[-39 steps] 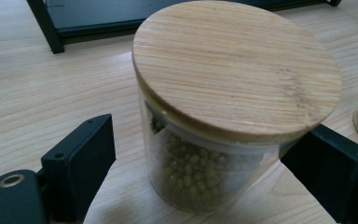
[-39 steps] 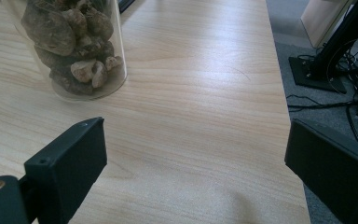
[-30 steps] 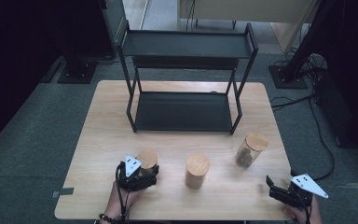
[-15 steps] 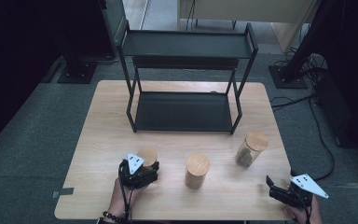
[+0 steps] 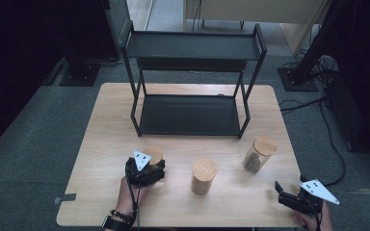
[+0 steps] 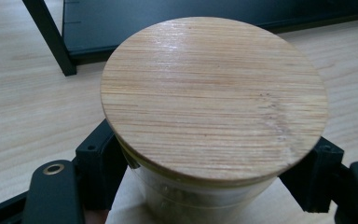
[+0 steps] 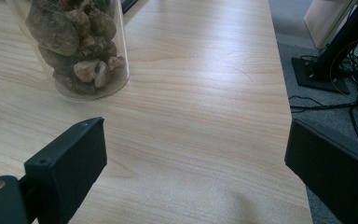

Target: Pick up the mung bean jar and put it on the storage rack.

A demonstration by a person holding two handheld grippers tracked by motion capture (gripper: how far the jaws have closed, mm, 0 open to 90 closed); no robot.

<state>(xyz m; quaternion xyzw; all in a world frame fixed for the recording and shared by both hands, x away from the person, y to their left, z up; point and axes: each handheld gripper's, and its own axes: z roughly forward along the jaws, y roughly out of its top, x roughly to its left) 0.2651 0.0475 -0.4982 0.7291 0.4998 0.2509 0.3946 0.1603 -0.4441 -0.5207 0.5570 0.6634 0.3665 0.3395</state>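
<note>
Table (image 5: pixel 101 144): rack (image 5: pixel 190 77) at 12 o'clock, three jars along near edge. Left jar (image 5: pixel 153 155) at 7 o'clock, just in front of rack's left post. Left gripper (image 5: pixel 144 172) had just closed, jaws clamped on left jar below lid (image 6: pixel 214 98). Right gripper (image 5: pixel 296 197) at 5 o'clock, jaws apart, empty, near stone jar (image 5: pixel 257 154). Step judged: grasp made. Next: lift straight, carry toward rack shelf, clearing post.

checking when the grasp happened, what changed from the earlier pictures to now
The left gripper has just been closing its jaws and now clamps the leftmost jar below its bamboo lid; a second ago they stood looser around it. The jar remains on the table. The right gripper stayed open at the table's right front corner; the middle jar, right jar and black rack are unmoved.
</note>
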